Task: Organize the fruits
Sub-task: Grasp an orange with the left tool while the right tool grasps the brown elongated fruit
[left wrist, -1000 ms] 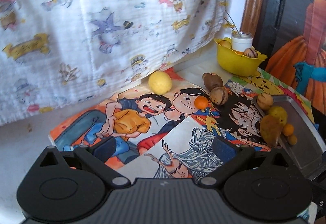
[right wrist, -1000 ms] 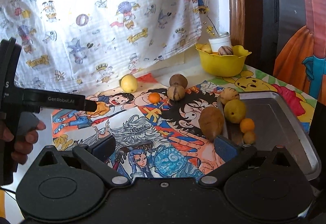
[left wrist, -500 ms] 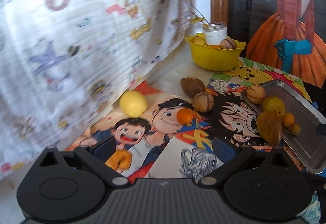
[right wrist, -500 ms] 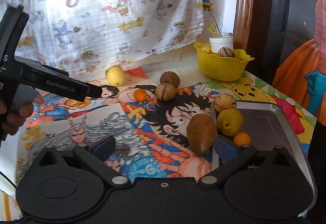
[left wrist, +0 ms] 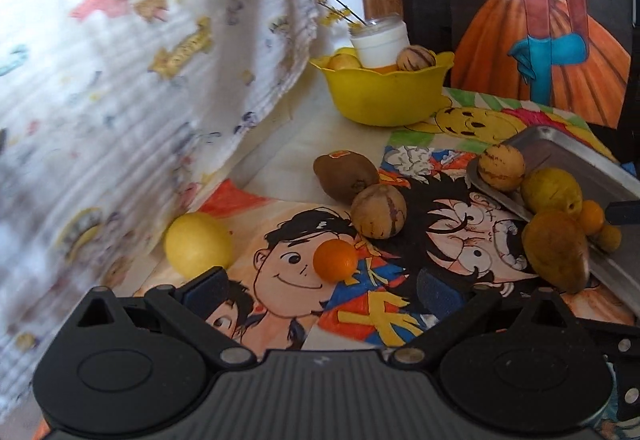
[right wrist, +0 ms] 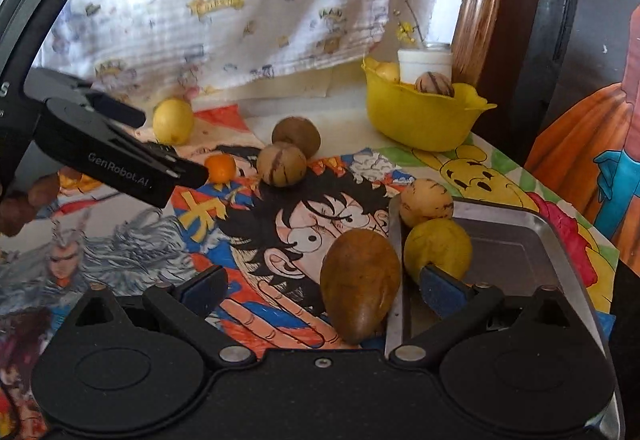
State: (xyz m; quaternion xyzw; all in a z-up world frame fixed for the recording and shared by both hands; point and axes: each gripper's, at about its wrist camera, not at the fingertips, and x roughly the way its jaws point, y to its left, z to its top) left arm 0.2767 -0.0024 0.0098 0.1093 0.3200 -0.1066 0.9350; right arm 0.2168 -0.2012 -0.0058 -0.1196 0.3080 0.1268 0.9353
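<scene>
Fruit lies scattered over cartoon posters (right wrist: 304, 224) on the tabletop, some already on a metal tray (right wrist: 516, 240). Left tool (left wrist: 320, 290) spread wide, nothing between its pads; a small orange (left wrist: 335, 261) sits just ahead of the gap, not touched. Lemon (left wrist: 199, 243) off to that tool's left, near the hanging printed cloth (left wrist: 120, 79). Beyond the orange, a striped melon (left wrist: 379, 211) touching a kiwi (left wrist: 346, 177) behind it. Right tool (right wrist: 324, 290) also spread, empty; a brown mango (right wrist: 360, 284) lies between its pads, against the tray's near edge, contact with the pads not clear. Right pad reaches over the tray rim, just in front of a yellow-green fruit (right wrist: 438, 246). Another striped melon (right wrist: 426, 201) at the tray's far corner. Two or three small orange fruits (left wrist: 592, 217) on the tray, seen from the left view only. Far back, a yellow bowl (right wrist: 420, 119) with fruit and a white jar (right wrist: 425, 64). A hand (right wrist: 24, 199) grips the left tool's handle.
</scene>
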